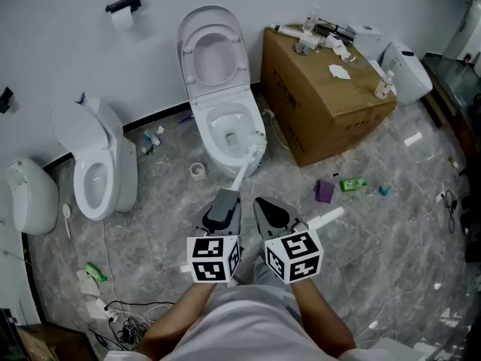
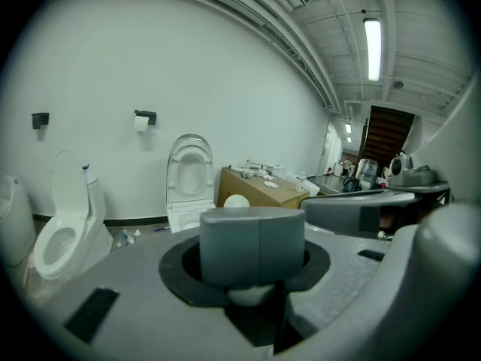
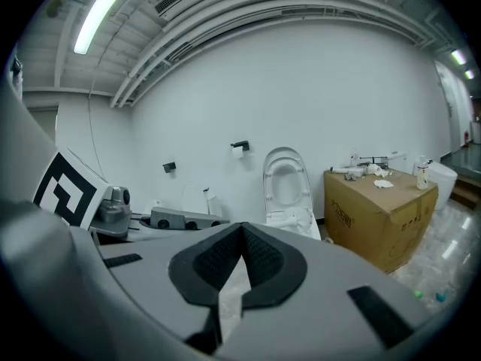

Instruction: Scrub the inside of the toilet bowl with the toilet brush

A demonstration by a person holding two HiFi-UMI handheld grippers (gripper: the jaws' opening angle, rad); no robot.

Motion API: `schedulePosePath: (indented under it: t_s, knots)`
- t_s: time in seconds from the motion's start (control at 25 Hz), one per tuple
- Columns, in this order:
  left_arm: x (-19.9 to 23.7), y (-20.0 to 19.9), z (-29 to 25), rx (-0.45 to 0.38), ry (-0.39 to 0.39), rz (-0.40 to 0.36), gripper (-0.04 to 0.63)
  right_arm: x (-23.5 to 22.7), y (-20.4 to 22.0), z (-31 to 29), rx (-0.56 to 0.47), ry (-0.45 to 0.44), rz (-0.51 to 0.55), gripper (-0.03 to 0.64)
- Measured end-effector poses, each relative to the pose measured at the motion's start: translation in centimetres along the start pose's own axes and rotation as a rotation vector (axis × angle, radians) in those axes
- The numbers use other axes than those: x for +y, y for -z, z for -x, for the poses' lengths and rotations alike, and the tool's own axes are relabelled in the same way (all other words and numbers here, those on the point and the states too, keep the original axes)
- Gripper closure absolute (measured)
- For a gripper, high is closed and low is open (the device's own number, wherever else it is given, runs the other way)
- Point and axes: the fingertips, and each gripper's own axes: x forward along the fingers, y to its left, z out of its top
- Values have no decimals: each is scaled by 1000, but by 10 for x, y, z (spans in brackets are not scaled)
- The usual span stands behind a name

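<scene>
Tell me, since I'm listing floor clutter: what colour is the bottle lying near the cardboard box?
Green; the bottle shows best in the head view.

I am gripping the toilet brush [image 2: 252, 241] in my left gripper [image 2: 252, 271], its jaws pressing on the grey handle from both sides. The white brush head is peeking out just above the handle, pointing toward the open toilet [image 2: 189, 180], whose lid is standing up against the white wall. A second toilet [image 2: 63, 235] is sitting to its left. A cardboard box [image 2: 259, 192] littered with small items is sitting to its right, and a toilet-roll holder [image 2: 143, 120] is hanging on the wall above.
</scene>
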Motion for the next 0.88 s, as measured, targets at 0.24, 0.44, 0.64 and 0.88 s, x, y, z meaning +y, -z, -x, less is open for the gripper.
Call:
schedulePosePath:
  t_s: [0.24, 0.44, 0.64, 0.88]
  knots:
    - [-7, -16, -58, 33, -41, 13, 437, -59, -13, -30, 17, -32, -19, 620]
    - [-8, -28, -100, 52, -97, 24, 437, -101, -24, -52, 34, -74, -24, 620]
    - [-10, -29, -132, 84, -142, 40, 437, -133, -33, -68, 37, -106, -27, 620]
    - [-6, -27, -155, 113, -180, 56, 437, -161, -35, -86, 55, -121, -48, 620]
